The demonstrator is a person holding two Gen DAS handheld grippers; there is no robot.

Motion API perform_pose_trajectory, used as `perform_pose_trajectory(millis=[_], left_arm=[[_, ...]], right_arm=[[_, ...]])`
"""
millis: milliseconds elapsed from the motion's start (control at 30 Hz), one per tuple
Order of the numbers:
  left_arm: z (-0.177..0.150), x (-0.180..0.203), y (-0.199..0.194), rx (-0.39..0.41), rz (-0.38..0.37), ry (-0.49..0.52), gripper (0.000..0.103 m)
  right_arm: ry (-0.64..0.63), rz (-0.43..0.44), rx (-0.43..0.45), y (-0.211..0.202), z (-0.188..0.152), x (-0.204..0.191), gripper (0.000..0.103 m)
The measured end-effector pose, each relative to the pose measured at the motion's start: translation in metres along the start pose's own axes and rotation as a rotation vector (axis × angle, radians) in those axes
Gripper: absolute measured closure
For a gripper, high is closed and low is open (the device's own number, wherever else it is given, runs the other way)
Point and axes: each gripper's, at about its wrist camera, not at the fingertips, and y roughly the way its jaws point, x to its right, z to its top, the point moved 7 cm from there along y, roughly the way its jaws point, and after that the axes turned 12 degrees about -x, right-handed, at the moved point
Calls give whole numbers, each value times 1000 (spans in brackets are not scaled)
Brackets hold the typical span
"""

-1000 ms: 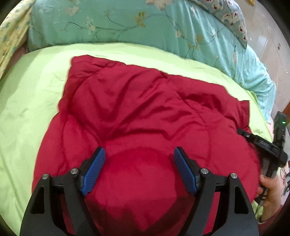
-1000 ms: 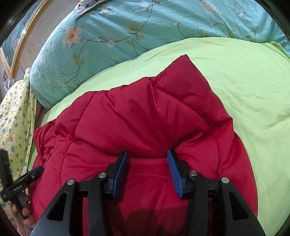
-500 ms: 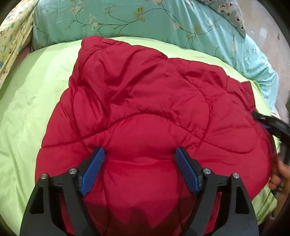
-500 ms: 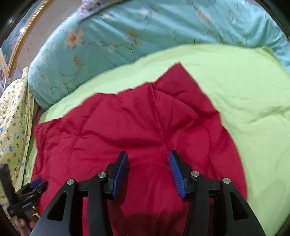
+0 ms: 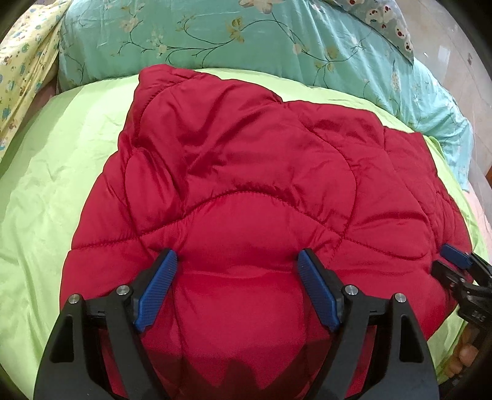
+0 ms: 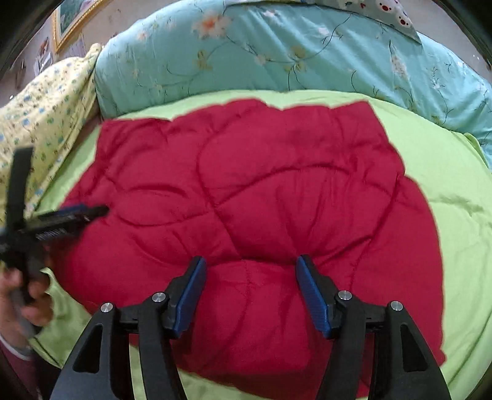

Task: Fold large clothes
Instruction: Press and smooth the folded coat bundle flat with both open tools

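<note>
Red quilted jacket [image 5: 246, 190]: padded, stitched in curved panels, lying spread and folded flat on the light green sheet [image 5: 52, 184] of the bed. It sits directly ahead of and beneath both hand-held grippers, filling most of each view.

Left hand-held gripper [image 5: 236, 289]: black frame, blue ribbed pads. Jaws stand wide apart over a puffed panel at the near edge of the jacket; the fabric bulges up between the fingers, but the pads do not pinch it. Open, holding nothing.

Right hand-held gripper [image 6: 249, 292]: same build. Its jaws have just been opening and now stand apart above the near part of the jacket, with red fabric below and between them, not clamped. In the left wrist view it shows at the right edge, one blue fingertip just beside the jacket's right border, with fingers of the person's hand [image 5: 464, 357] below it.

Person's left hand [image 6: 27, 295]: seen blurred at the left edge of the right wrist view, wrapped round the black handle.

Turquoise flowered quilt [image 5: 246, 40]: bunched along the far side of the bed, beyond the jacket.

Yellow printed cloth [image 6: 46, 107]: at the far left, beside the quilt.

Framed picture [image 6: 73, 21]: on the wall, upper left of the right wrist view.
</note>
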Motion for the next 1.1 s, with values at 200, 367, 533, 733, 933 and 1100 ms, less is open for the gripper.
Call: perform_pose_trajectory(millis=[200,367,533,733,933,1100], left_arm=[[-6,5,-12,0,44,-15,21],[-25,15,-34,18,117,5,21],[-40,14,-44,11,135,-16,21],[-50,14,-52,4,151,-30,21],[-55,20,-59,2,159,-32,21],[-55,37,-66,8,126,-11,21]], right_arm=[[0,-8,17,5,-4,3,41],[6,5,33,3,-6,2,41],[9,17,58,-1,-10,2,41],[14,34,101,-16,-19,1,39],[50,35,115,-33,-23,-1,39],[65,42,118,-50,-30,-1,37]])
